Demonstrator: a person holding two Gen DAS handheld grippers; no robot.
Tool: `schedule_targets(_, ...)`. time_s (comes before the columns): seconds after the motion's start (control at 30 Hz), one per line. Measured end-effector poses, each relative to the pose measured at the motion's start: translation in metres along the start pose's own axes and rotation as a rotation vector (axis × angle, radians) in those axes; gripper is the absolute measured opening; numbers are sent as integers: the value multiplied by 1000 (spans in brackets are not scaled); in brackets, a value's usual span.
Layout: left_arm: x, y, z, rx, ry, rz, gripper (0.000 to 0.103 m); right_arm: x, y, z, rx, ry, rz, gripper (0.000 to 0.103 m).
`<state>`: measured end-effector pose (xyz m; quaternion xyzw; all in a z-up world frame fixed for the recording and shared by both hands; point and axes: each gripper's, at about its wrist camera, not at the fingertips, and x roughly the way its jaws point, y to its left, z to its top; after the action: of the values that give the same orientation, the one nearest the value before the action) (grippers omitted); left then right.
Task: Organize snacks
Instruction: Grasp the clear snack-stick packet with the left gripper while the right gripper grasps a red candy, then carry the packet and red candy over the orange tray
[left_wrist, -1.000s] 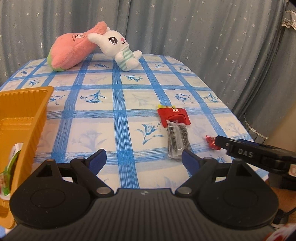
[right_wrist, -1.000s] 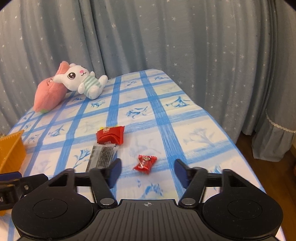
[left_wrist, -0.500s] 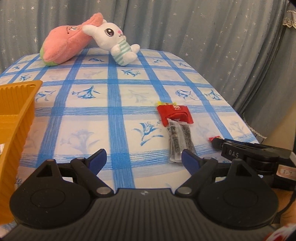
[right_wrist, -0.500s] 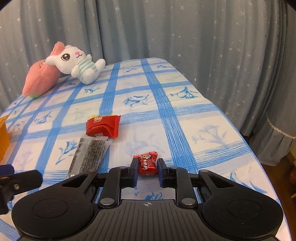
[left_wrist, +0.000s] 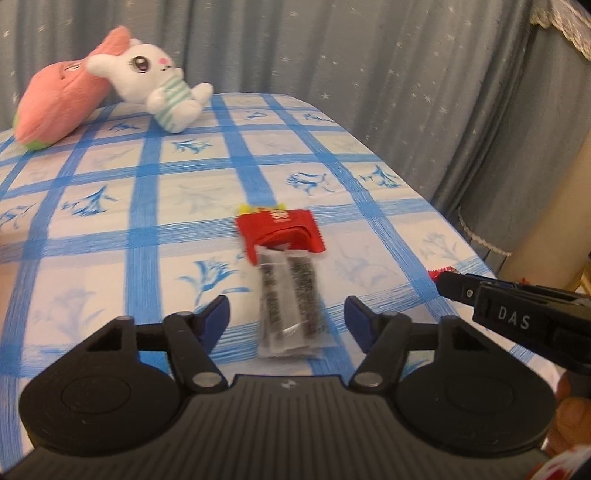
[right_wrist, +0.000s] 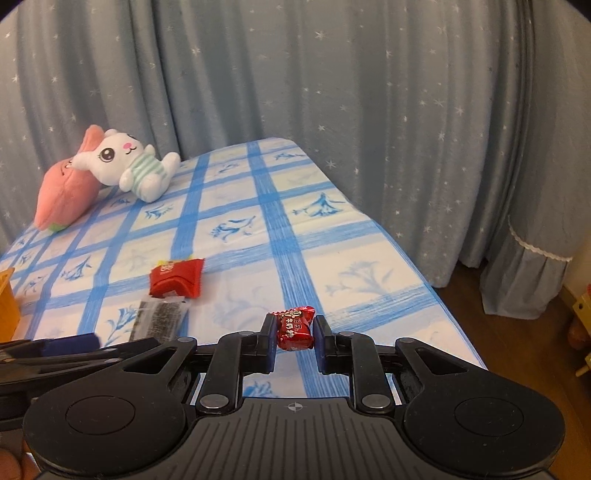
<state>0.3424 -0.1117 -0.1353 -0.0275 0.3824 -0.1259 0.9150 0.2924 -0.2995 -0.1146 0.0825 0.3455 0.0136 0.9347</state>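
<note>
My right gripper (right_wrist: 295, 332) is shut on a small red candy (right_wrist: 294, 328) and holds it just above the table near the front right. My left gripper (left_wrist: 287, 317) is open, its blue-tipped fingers either side of the near end of a clear packet of dark snack sticks (left_wrist: 290, 295) that lies flat on the cloth. A red snack packet (left_wrist: 280, 234) lies just beyond it, touching its far end. Both packets also show in the right wrist view: the clear one (right_wrist: 159, 320) and the red one (right_wrist: 177, 277). The right gripper also shows in the left wrist view (left_wrist: 517, 314).
A blue-checked tablecloth (left_wrist: 147, 206) covers the table. A white bunny plush (left_wrist: 162, 88) and a pink plush (left_wrist: 59, 107) lie at the far left. An orange tray corner (right_wrist: 7, 306) shows at the left. Curtains hang behind; the table edge drops off at the right.
My right gripper shut on the red candy and has lifted it slightly. My left gripper moved right and forward to straddle the clear packet; the orange tray left its view.
</note>
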Motion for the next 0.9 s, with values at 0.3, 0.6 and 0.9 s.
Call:
schedule_targets(0.3,21,-11,0,71,20,29,38,4,-2,-3,15,14,6,20)
schedule_targets(0.6,-9,-2,-18,68,46,45,33,-1,6,-4,-11,7,22,20)
schedule_targets(0.9,-74,11,-47,7,42,71,33,-41,26,-26,-52,18,60,20)
